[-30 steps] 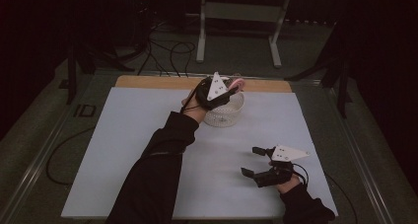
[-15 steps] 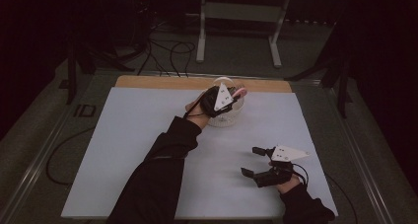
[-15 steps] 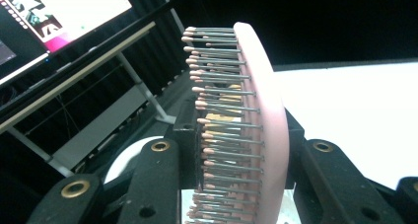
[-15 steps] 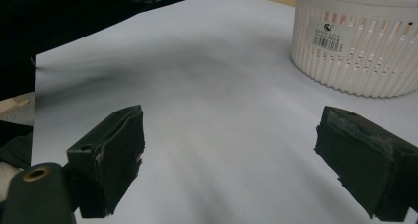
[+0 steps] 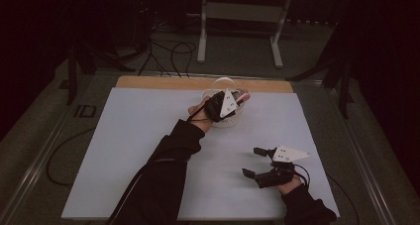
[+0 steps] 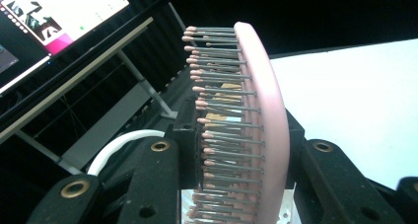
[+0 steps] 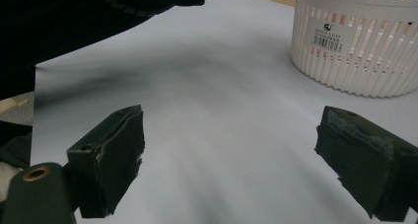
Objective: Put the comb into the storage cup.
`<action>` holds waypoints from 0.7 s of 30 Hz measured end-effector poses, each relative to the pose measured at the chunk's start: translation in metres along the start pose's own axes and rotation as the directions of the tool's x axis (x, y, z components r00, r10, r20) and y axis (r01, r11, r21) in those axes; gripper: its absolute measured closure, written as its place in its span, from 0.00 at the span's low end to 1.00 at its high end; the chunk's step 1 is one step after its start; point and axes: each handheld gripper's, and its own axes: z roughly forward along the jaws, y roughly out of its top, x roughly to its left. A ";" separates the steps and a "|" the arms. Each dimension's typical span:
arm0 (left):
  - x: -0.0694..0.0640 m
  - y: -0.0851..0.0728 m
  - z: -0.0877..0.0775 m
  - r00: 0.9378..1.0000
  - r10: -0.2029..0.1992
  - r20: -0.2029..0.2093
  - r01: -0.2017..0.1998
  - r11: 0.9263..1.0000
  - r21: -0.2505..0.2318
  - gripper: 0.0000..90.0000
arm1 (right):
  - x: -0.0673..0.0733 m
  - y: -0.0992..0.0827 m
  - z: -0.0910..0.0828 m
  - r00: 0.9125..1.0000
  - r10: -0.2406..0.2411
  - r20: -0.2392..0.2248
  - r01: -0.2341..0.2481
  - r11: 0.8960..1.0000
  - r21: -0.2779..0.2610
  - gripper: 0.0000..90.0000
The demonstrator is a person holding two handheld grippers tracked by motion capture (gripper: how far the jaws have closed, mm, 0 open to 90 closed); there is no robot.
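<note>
Two jaws clamp pink hairbrush [image 6: 256, 135], bristles visible close-up.

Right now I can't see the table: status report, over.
Left tongs shut on pink hairbrush, over white basket. Right tongs open, empty, low over the white sheet. Nothing in the way.

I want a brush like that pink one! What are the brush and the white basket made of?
The pink hairbrush looks like matte plastic: its curved back is smooth and dull. Its bristles seem thin grey metal or stiff plastic pins with small pink ball tips. The white basket looks like moulded plastic, going by its even slatted walls, smooth rim and stuck-on barcode label.
</note>
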 end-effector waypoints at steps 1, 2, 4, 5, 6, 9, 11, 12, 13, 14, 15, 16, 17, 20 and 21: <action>0.000 0.000 0.000 1.000 -0.002 -0.002 0.002 1.000 0.001 0.74 | 0.000 0.000 0.000 1.000 0.000 0.000 0.000 1.000 0.000 0.12; -0.001 0.000 0.000 1.000 -0.001 -0.001 0.001 1.000 0.002 0.74 | 0.000 0.000 0.000 1.000 -0.003 -0.001 0.003 1.000 0.001 0.12; -0.002 0.001 0.000 1.000 0.005 0.000 -0.005 1.000 0.005 0.73 | 0.000 0.000 0.001 1.000 -0.005 0.000 0.005 1.000 0.004 0.12; -0.002 0.001 0.000 1.000 0.005 0.000 -0.005 1.000 0.005 0.73 | 0.000 0.000 0.001 1.000 -0.006 0.002 0.006 1.000 0.004 0.12; -0.005 0.001 0.001 1.000 0.029 0.002 -0.029 1.000 0.011 0.73 | 0.000 0.000 0.000 1.000 -0.005 0.001 0.005 1.000 0.003 0.12; -0.012 0.002 0.003 0.998 0.069 0.004 -0.069 0.997 0.017 0.73 | 0.000 0.000 0.000 1.000 -0.005 0.001 0.005 1.000 0.002 0.12; -0.016 0.002 0.004 0.996 0.091 0.007 -0.091 0.996 0.018 0.73 | 0.000 0.000 0.000 1.000 -0.004 0.002 0.004 1.000 0.001 0.12; -0.017 0.002 0.005 0.995 0.099 0.008 -0.099 0.995 0.018 0.73 | 0.000 0.000 0.000 1.000 -0.004 0.002 0.004 1.000 0.001 0.12; -0.019 0.002 0.005 0.994 0.105 0.013 -0.105 0.994 0.020 0.73 | 0.000 0.000 0.000 1.000 -0.004 0.002 0.004 1.000 0.001 0.12; -0.019 0.002 0.005 0.994 0.109 0.012 -0.109 0.994 0.019 0.73 | 0.000 0.000 0.000 1.000 -0.001 0.002 0.001 1.000 0.000 0.12; -0.019 0.002 0.005 0.994 0.107 0.012 -0.107 0.994 0.020 0.73 | 0.000 0.000 0.000 1.000 -0.002 0.003 0.002 1.000 0.001 0.12; -0.019 0.002 0.005 0.994 0.105 0.013 -0.105 0.994 0.020 0.73 | 0.000 0.000 0.000 1.000 -0.002 0.003 0.002 1.000 -0.001 0.12; -0.019 0.001 0.004 0.994 0.110 0.014 -0.110 0.994 0.020 0.73 | 0.000 0.000 0.000 1.000 -0.001 0.002 0.001 1.000 -0.001 0.12; -0.019 0.001 0.004 0.994 0.109 0.017 -0.110 0.994 0.025 0.72 | 0.000 0.000 0.000 1.000 0.000 0.001 0.000 1.000 0.001 0.12; -0.019 0.001 0.004 0.994 0.110 0.019 -0.110 0.993 0.032 0.72 | 0.000 0.000 0.000 1.000 -0.004 0.000 0.004 1.000 0.001 0.12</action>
